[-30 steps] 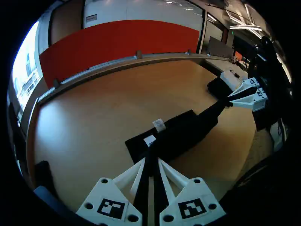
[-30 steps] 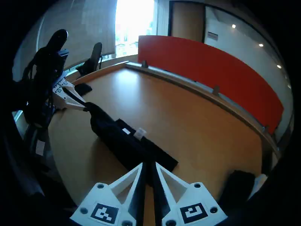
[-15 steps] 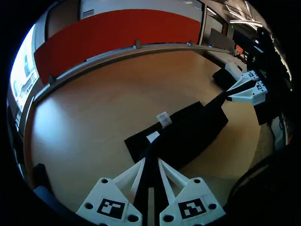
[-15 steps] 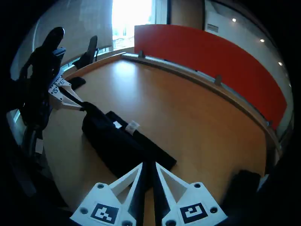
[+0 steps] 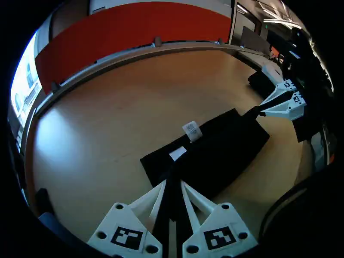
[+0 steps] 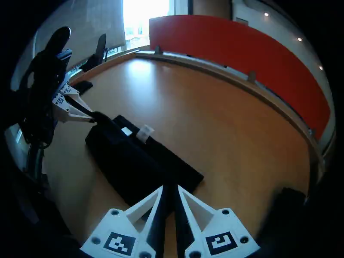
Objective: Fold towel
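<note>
Left gripper view: black towel (image 5: 223,146) carries a white tag (image 5: 192,130), writing unreadable

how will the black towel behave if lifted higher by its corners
Probably floppy: the black towel drapes in soft layers between the left gripper and right gripper. Likely light, being thin cloth. Slipping seems unlikely; both jaws look shut on it.

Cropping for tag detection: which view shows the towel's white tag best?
Left gripper view: the white tag stands up from the black towel, larger and bright against it. Right gripper view shows that tag smaller and farther off, beside a second white patch.
</note>
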The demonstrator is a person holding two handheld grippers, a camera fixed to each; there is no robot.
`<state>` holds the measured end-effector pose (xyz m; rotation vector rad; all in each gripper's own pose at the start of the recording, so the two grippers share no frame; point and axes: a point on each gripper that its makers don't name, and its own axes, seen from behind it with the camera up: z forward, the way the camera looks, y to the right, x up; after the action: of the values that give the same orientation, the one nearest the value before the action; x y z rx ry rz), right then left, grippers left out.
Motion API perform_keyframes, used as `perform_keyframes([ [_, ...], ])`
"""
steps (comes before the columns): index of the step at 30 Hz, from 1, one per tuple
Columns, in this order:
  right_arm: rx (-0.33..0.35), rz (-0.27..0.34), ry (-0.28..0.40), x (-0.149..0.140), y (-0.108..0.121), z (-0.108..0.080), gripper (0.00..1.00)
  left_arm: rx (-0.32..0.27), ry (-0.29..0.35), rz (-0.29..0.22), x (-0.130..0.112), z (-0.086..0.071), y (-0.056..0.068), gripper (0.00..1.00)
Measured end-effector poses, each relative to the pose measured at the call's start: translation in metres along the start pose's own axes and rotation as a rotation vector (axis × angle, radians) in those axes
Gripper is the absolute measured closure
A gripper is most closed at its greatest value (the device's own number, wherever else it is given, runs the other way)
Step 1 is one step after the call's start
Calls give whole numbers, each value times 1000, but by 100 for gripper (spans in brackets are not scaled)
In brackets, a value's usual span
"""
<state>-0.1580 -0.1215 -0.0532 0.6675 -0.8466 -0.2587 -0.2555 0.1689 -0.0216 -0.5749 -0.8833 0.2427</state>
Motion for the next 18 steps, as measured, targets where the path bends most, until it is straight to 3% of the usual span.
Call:
perform_keyframes([
  [9, 0, 8, -33, -8, 7, 21, 90, 9, -30, 9, -9, 20, -4, 91],
  [15, -6, 9, -48, -12, 10, 30, 88, 19, -42, 15, -14, 29, -8, 81],
  [18, -11, 10, -55, -15, 12, 34, 81, 33, -43, 19, -16, 33, -12, 75],
])
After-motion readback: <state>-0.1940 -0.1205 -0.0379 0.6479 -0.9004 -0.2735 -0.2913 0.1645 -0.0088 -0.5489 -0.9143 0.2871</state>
